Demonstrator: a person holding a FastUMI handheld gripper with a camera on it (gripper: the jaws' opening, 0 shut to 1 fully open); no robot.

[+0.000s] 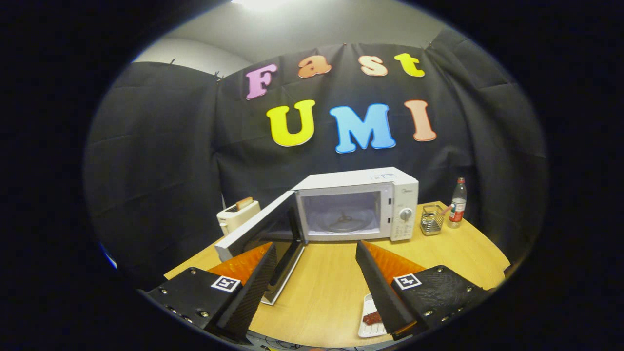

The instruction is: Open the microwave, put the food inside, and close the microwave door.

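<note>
A white microwave (pixel 363 202) stands at the back of the wooden table (pixel 331 273), its cavity and glass turntable (pixel 344 223) showing. Its door (pixel 258 229) is swung wide open toward me on the left, reaching the left finger. A small white plate with a reddish piece of food (pixel 371 318) lies on the table near the front, partly hidden by the right finger. My gripper (pixel 317 253) hovers above the table in front of the microwave, open, with nothing between its fingers.
A white toaster (pixel 237 215) with a slice in it stands left of the microwave, behind the door. Right of the microwave are a small wire-mesh holder (pixel 432 220) and a clear bottle with a red label (pixel 457 203). Bare tabletop lies between the fingers.
</note>
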